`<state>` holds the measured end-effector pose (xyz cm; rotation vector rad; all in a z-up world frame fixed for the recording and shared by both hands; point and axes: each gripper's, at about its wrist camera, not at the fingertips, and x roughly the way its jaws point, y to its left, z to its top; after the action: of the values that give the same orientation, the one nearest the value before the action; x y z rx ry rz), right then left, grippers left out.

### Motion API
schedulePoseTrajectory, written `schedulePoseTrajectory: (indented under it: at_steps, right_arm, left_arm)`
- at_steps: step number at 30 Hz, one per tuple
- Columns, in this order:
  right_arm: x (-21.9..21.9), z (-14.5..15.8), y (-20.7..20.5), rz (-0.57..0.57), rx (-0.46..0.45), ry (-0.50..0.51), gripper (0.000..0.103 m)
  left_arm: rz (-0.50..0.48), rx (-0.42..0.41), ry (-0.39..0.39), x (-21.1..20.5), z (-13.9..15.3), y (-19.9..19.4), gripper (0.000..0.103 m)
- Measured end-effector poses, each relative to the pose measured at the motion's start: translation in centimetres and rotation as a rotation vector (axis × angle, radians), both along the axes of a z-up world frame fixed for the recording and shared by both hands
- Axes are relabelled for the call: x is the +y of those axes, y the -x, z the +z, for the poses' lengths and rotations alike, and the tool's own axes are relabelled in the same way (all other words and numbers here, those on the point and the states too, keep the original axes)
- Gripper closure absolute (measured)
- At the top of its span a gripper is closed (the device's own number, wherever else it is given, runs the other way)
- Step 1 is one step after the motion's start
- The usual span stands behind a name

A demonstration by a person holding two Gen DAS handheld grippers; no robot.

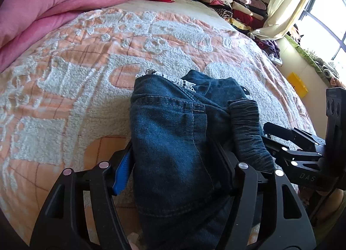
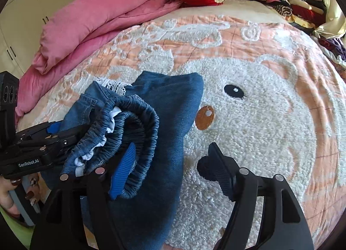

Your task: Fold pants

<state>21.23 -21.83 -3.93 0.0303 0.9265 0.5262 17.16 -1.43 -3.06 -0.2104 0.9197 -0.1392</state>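
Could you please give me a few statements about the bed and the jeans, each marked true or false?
1. The jeans lie bunched on the patterned bedspread. True.
2. A pink quilt is piled along the far left side of the bed. True.
3. The right tool is clamped shut on the waistband. False: its jaws stand apart, and only one pad lies against the elastic.
4. Folded clothes are stacked at the far right corner of the bed. True.
5. The jeans hang in the air between both tools. False: they rest on the bedspread.
6. The left tool is closed with nothing between its jaws. False: its jaws are open, with denim between them.
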Motion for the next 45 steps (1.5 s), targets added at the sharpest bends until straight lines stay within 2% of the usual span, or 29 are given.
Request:
schedulePoseTrajectory:
  at_steps: [2,5,10,12,14,16,17,28,38,45]
  right_arm:
    - [-0.3,0.4,0.3,-0.006,-0.013,-0.001,0.026]
    - [-0.7,1.3,1.0,-0.011,-0.041,-0.010,0.025]
    - [-1.4,3.0,2.3,-0.022,-0.090,-0.020,0.018]
    - [-1.7,3.7,2.9,-0.025,-0.111,-0.023,0.013]
    - [-2.0,4.3,3.6,-0.028,-0.128,-0.029,0.013]
    - [-2.3,5.0,4.3,-0.031,-0.148,-0.029,0.006]
    - [-2.5,5.3,4.8,-0.033,-0.159,-0.031,0.005]
    - [-4.2,7.9,9.8,-0.055,-0.249,-0.041,0.005]
    - [-4.7,4.4,14.3,-0.061,-0.160,0.026,0.005]
    - [-4.7,4.1,15.3,-0.078,-0.170,0.037,0.005]
  left_arm:
    - [0.004,-0.007,0.003,0.1,0.4,0.3,0.043]
    - [0.012,-0.025,0.001,0.3,1.2,1.0,0.041]
    - [0.018,-0.059,0.002,0.4,2.8,2.4,0.033]
    - [0.022,-0.077,-0.001,0.4,3.4,3.1,0.024]
    - [0.025,-0.094,-0.007,0.3,4.1,3.9,0.021]
    - [0.029,-0.105,-0.014,0.2,4.5,4.5,0.011]
    - [0.032,-0.111,-0.016,0.2,4.7,4.8,0.010]
    - [0.040,-0.159,-0.054,-0.1,6.4,9.4,0.010]
    - [0.028,-0.103,-0.049,-0.3,3.5,13.7,0.010]
    - [0.018,-0.066,-0.048,-0.7,2.2,14.4,0.010]
